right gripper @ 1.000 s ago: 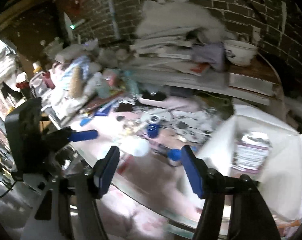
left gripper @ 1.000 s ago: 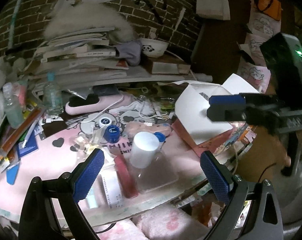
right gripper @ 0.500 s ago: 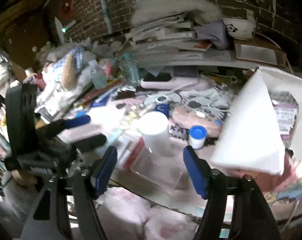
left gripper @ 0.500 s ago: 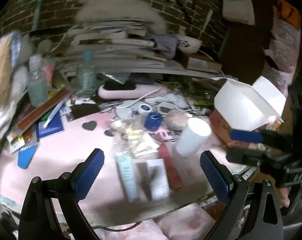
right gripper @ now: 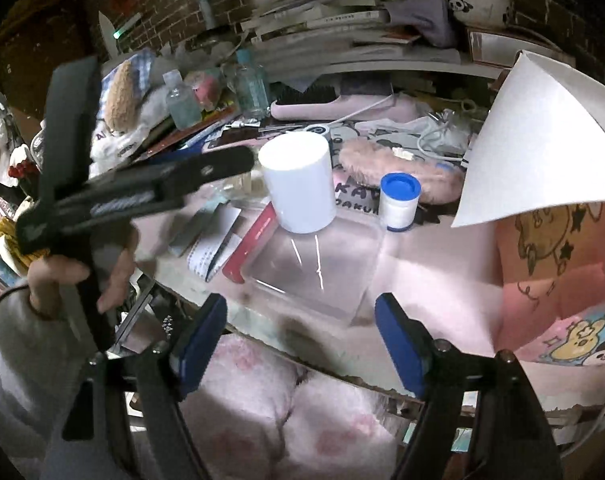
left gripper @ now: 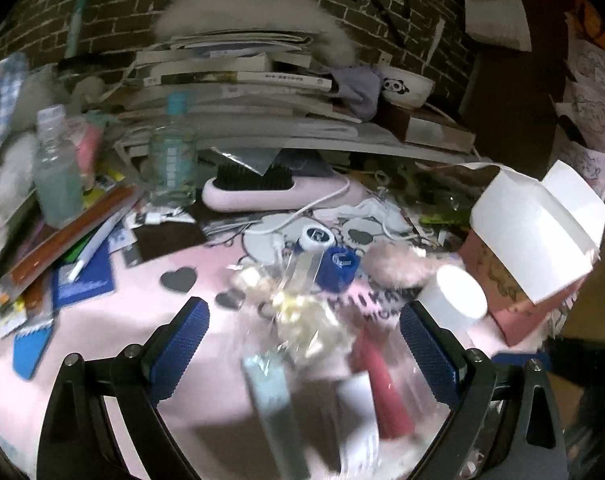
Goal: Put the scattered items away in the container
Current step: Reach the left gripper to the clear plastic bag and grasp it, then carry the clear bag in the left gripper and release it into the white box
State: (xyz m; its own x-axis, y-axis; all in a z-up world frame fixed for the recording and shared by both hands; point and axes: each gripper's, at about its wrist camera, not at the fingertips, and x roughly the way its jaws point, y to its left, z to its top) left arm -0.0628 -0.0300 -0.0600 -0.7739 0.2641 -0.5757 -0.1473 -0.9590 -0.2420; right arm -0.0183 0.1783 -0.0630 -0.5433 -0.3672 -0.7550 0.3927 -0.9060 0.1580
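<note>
The container, a pink cartoon box with white flaps point(left gripper: 534, 236) point(right gripper: 542, 140), stands at the desk's right. Beside it are a white cylinder jar point(left gripper: 456, 298) point(right gripper: 298, 184) and a small blue-capped jar point(right gripper: 398, 202). A red tube point(left gripper: 378, 380) point(right gripper: 250, 244), a pale green tube point(left gripper: 270, 396) and a clear bag of yellowish bits point(left gripper: 302, 316) lie between the fingers of my left gripper point(left gripper: 302, 344), which is open and empty above them. My right gripper point(right gripper: 302, 328) hangs open at the desk's front edge, just short of a clear plastic box point(right gripper: 314, 268).
A pink hairbrush point(left gripper: 278, 192), two clear bottles point(left gripper: 174, 164), a blue lens case point(left gripper: 336, 268) and a pink fluffy pouch point(right gripper: 398, 168) lie further back. Stacked books point(left gripper: 230, 76) and a panda bowl point(left gripper: 406, 86) fill the rear. A hand point(right gripper: 62, 276) holds the left gripper.
My left gripper has swung left and moved in over the tubes and bag. My right gripper has dropped lower toward the desk's front edge, and the box flap now fills its right side.
</note>
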